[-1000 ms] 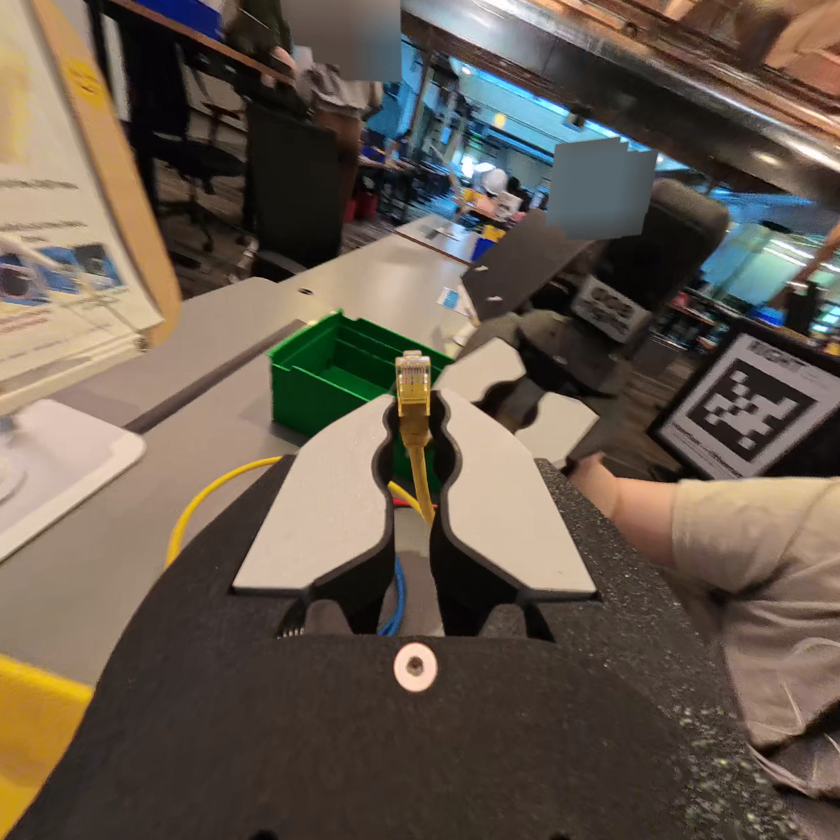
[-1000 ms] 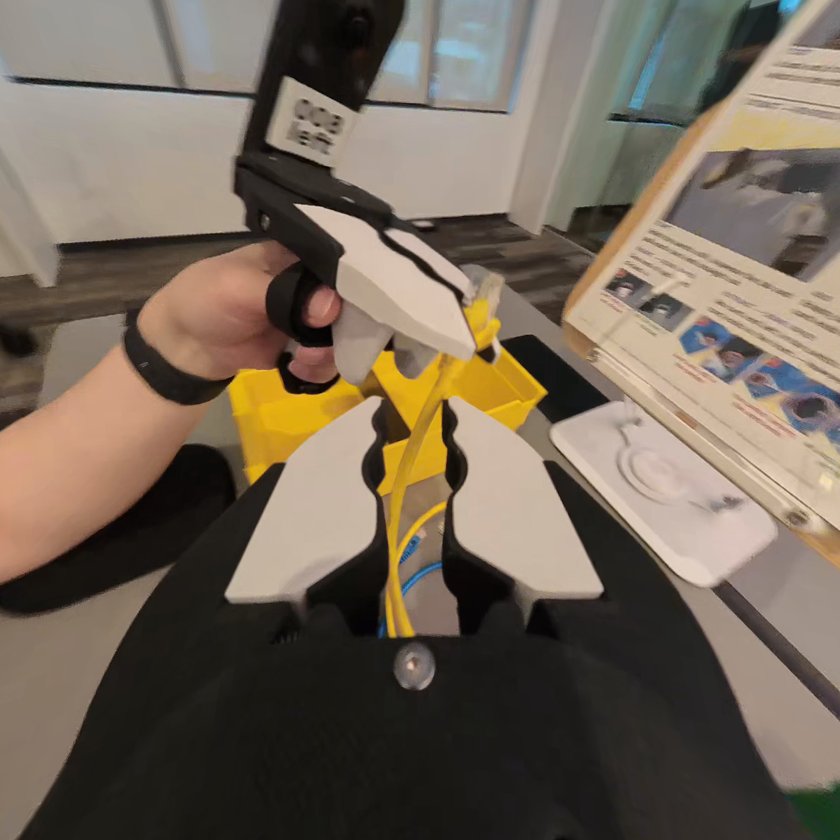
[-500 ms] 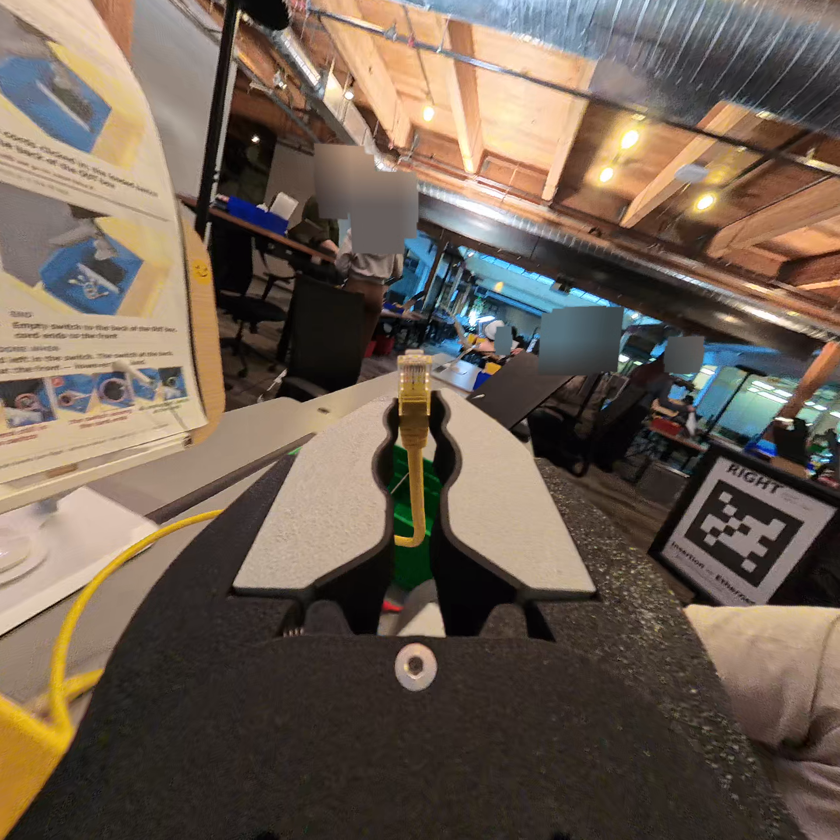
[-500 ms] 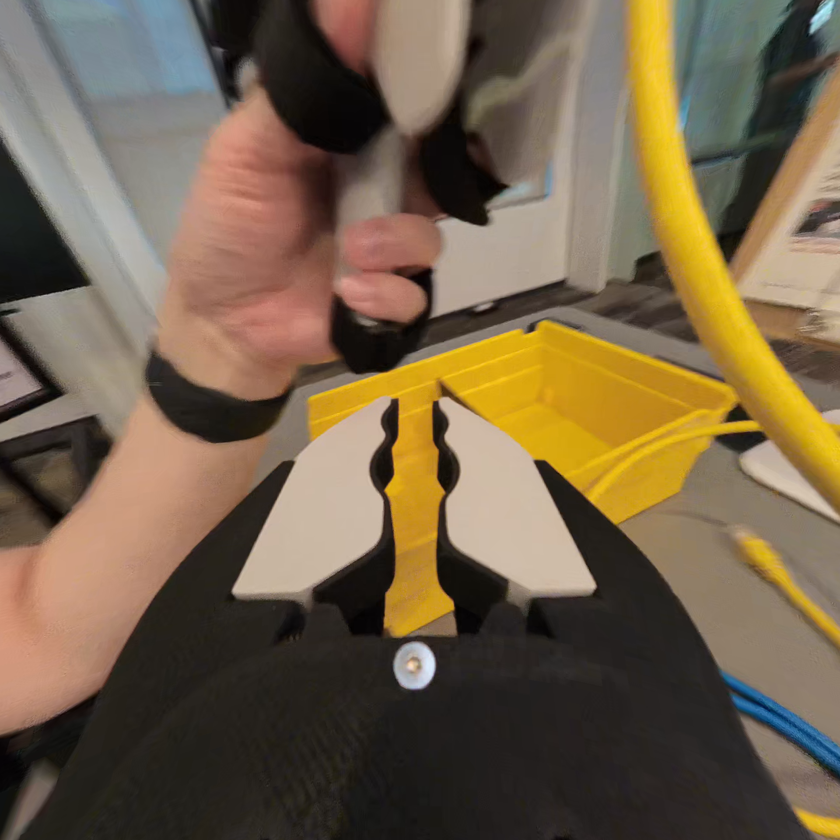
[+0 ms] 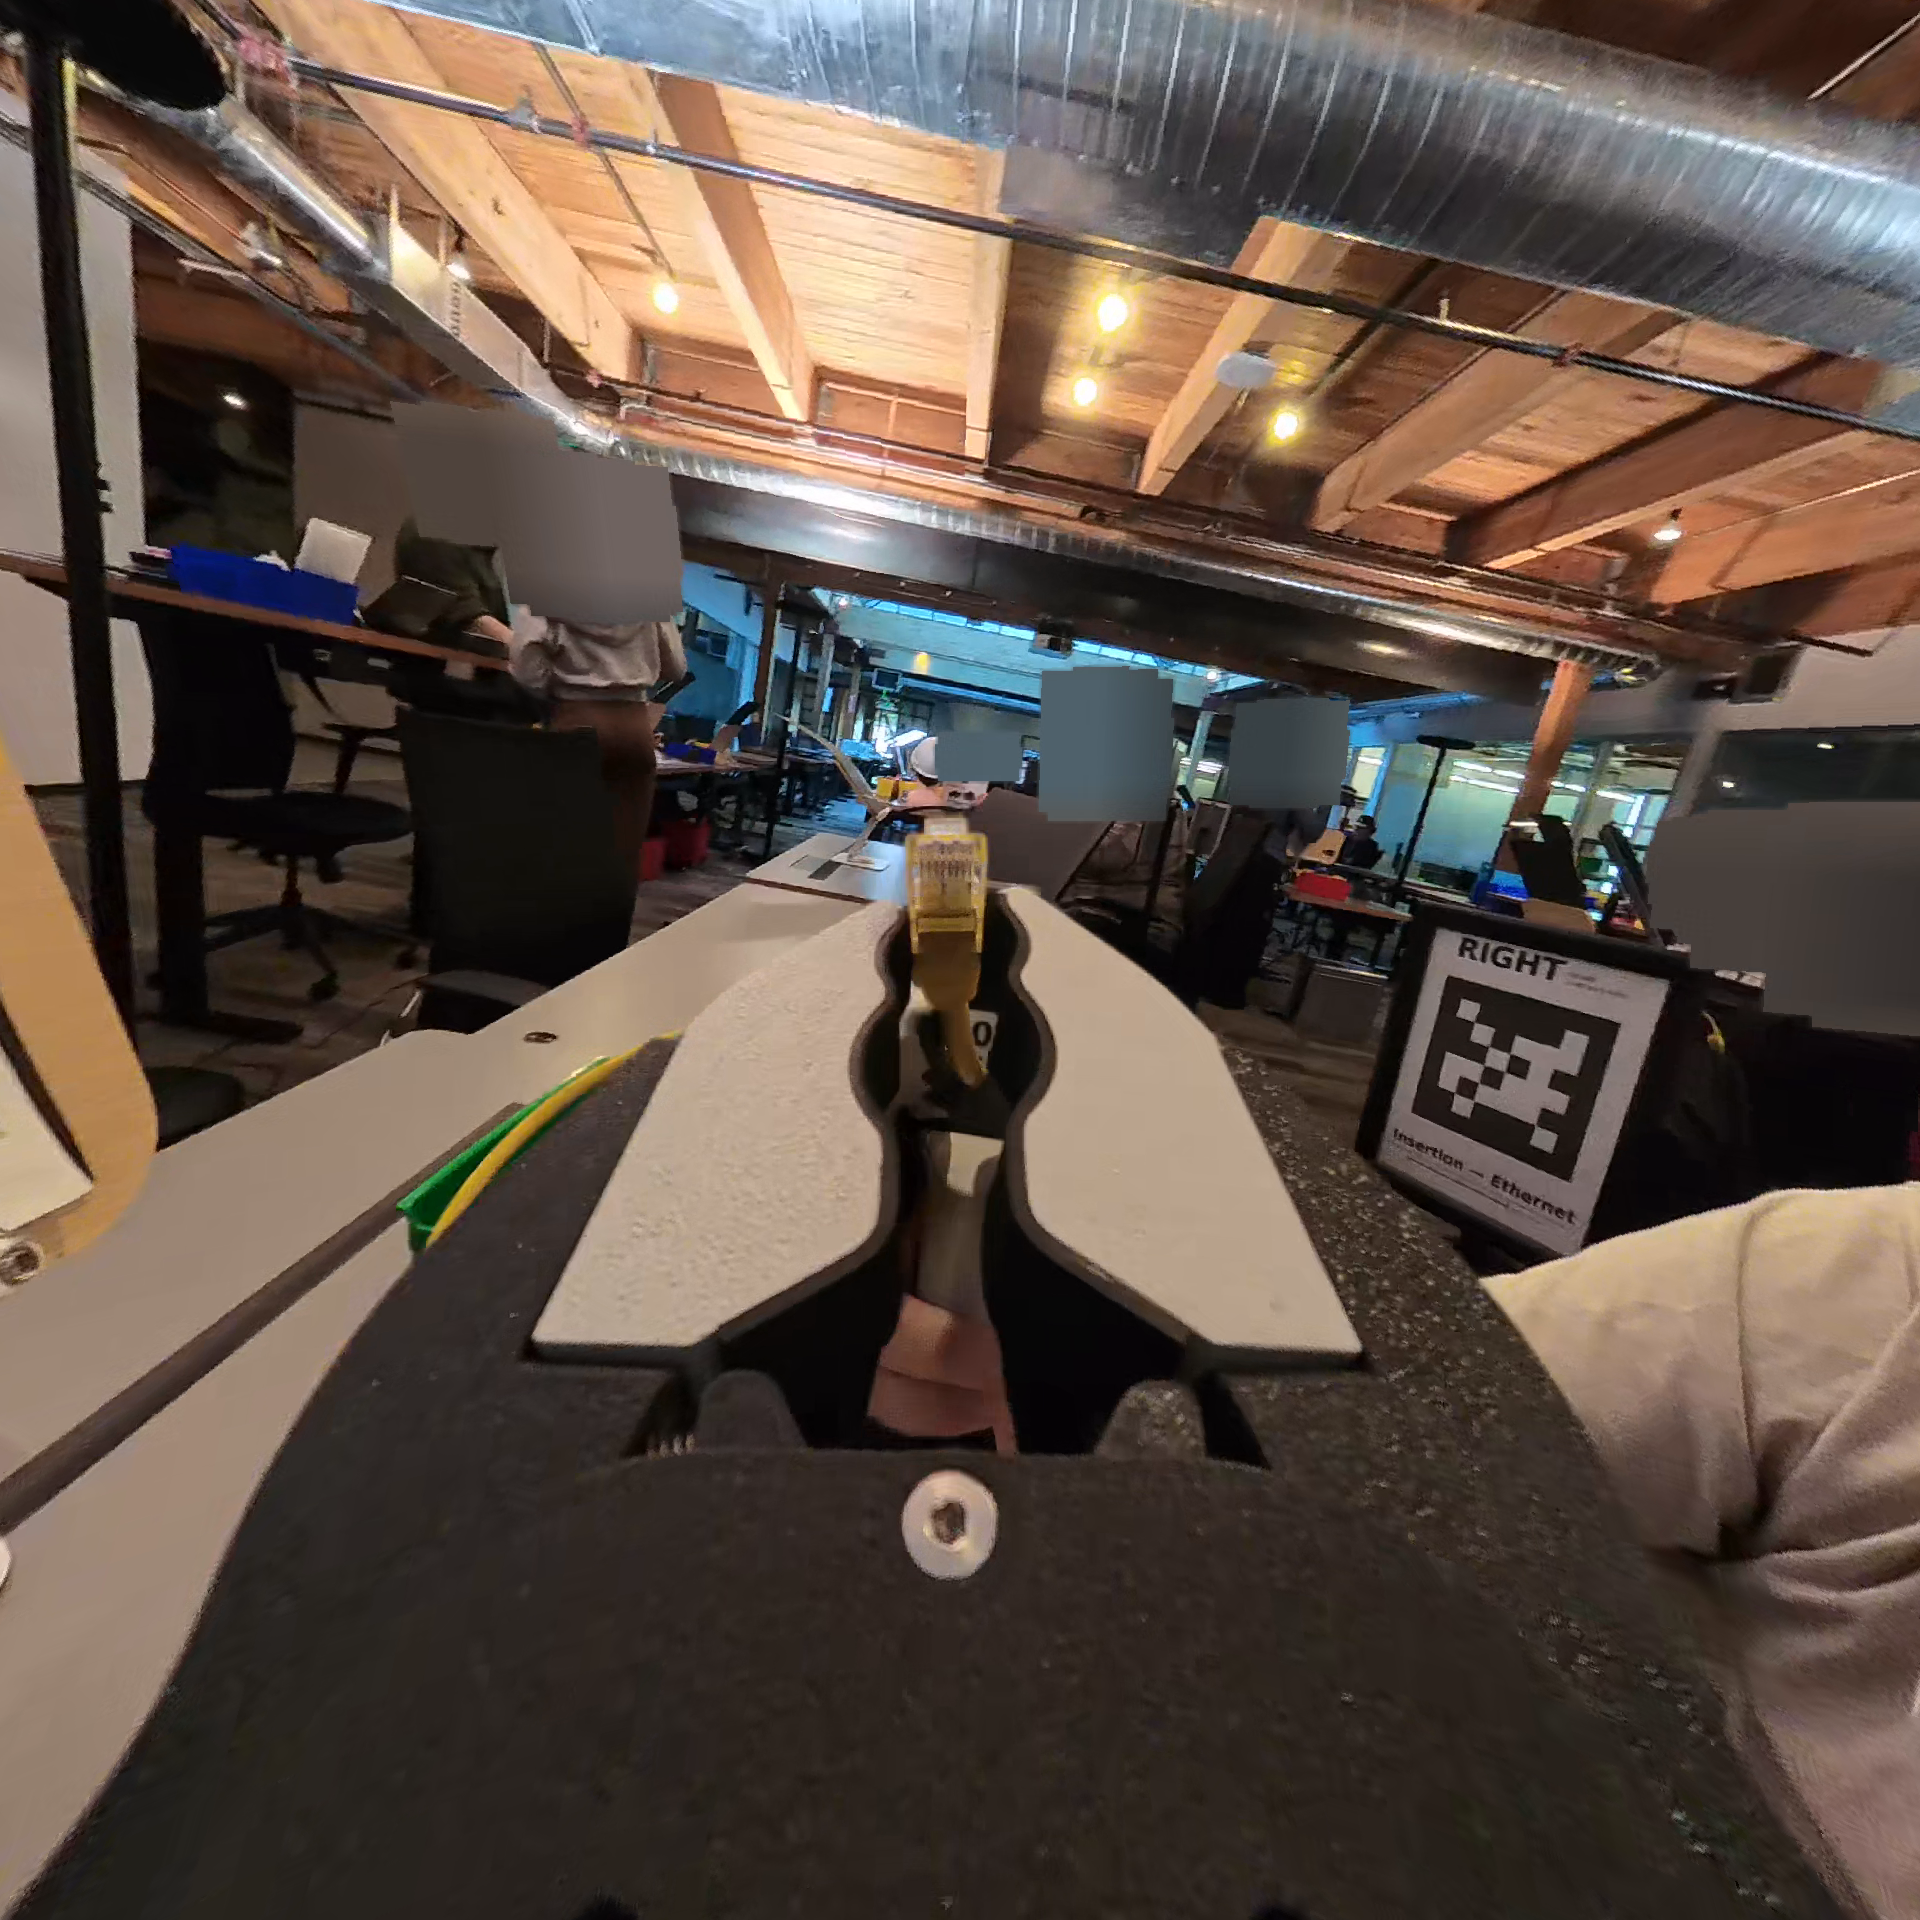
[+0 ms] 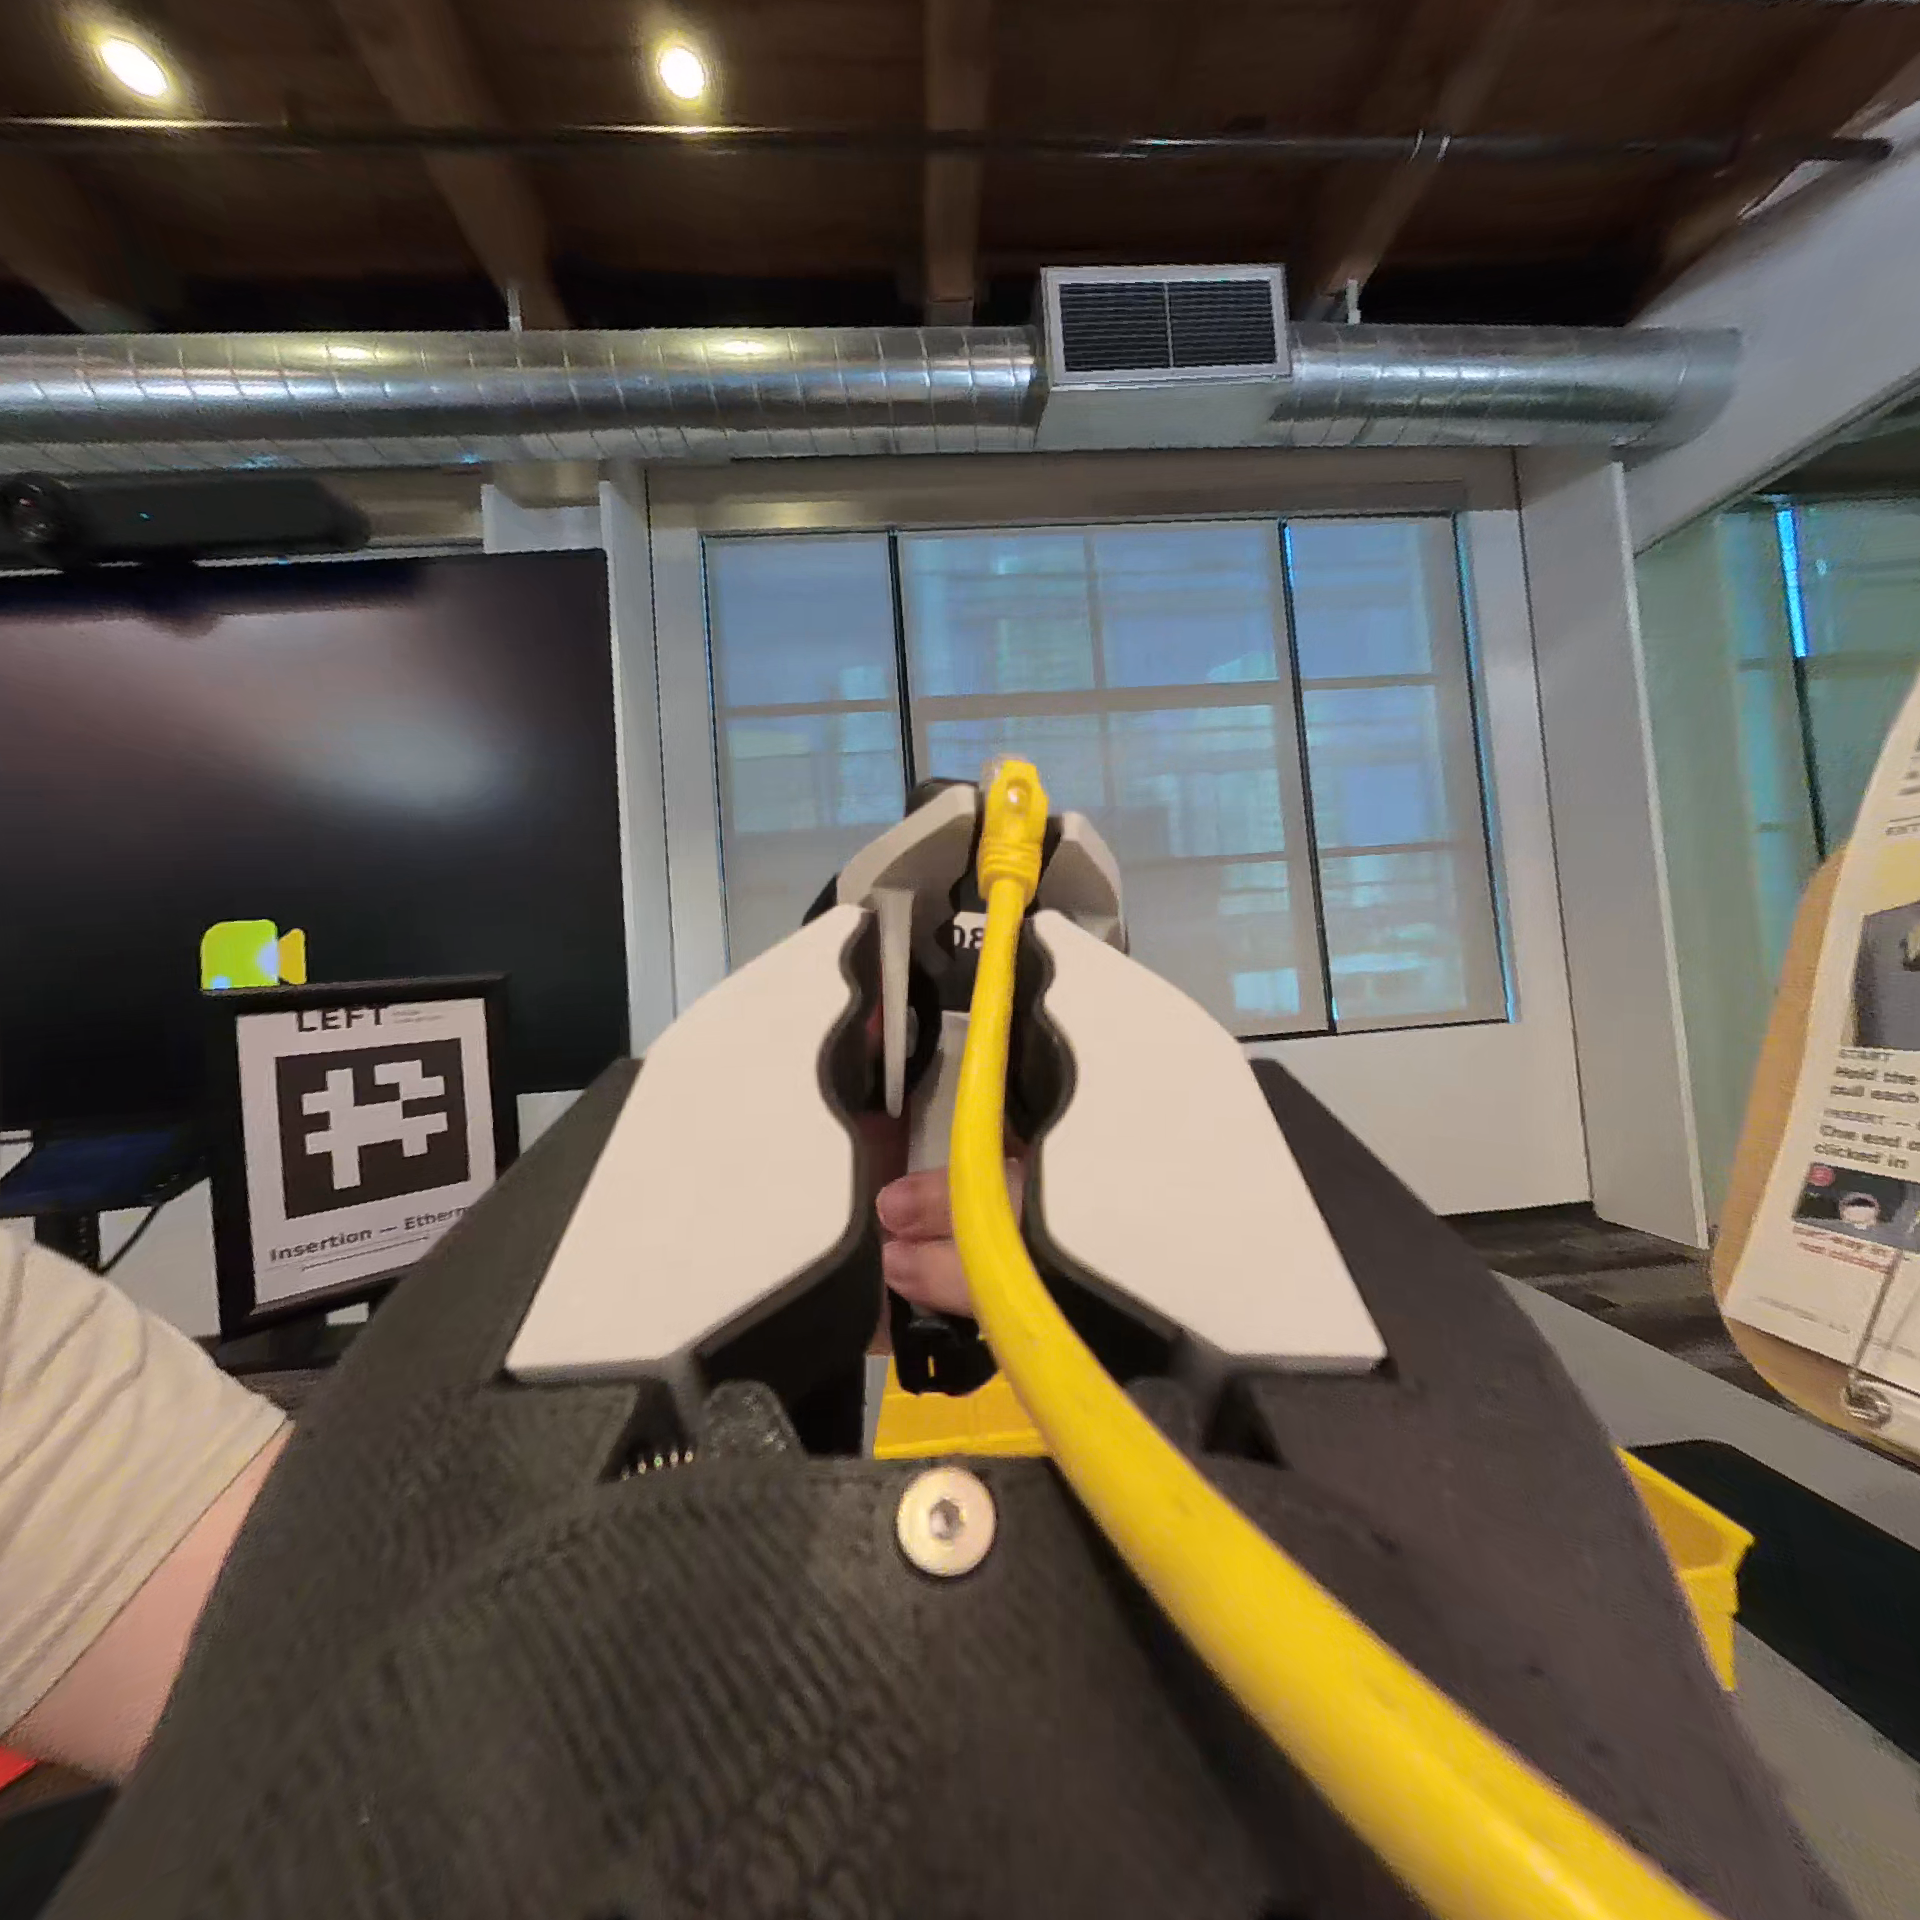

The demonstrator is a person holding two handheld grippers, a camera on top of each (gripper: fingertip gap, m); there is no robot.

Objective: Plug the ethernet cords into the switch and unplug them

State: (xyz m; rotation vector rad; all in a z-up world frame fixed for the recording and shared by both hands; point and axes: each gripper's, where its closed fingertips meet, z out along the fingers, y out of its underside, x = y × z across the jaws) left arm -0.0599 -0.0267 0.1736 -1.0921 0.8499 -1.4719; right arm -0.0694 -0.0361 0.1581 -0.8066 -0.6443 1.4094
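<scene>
My left gripper (image 5: 948,914) is shut on the clear plug of a yellow ethernet cord (image 5: 943,881), which points forward and up, high above the grey table (image 5: 312,1174). In the right wrist view the left gripper (image 6: 977,862) shows straight ahead, holding the plug (image 6: 1013,821). The yellow cord (image 6: 987,1143) runs from there back over my right gripper's body. My right gripper (image 6: 951,925) is slightly open and grips nothing. A hand shows through the gap. The switch shows in neither view.
A green bin's edge (image 5: 457,1195) sits left of my left gripper. A yellow bin (image 6: 1683,1558) sits under my right gripper, beside a black mat (image 6: 1829,1496). Framed marker signs (image 5: 1507,1081) (image 6: 364,1132) and a poster board (image 6: 1849,1143) stand on the table. People sit far off. My two grippers' fingertips are within a few centimetres of each other.
Both grippers have tilted up from the table toward the room. The left rose, still holding the plug. The right opened slightly and now faces the left gripper, with the cord across it.
</scene>
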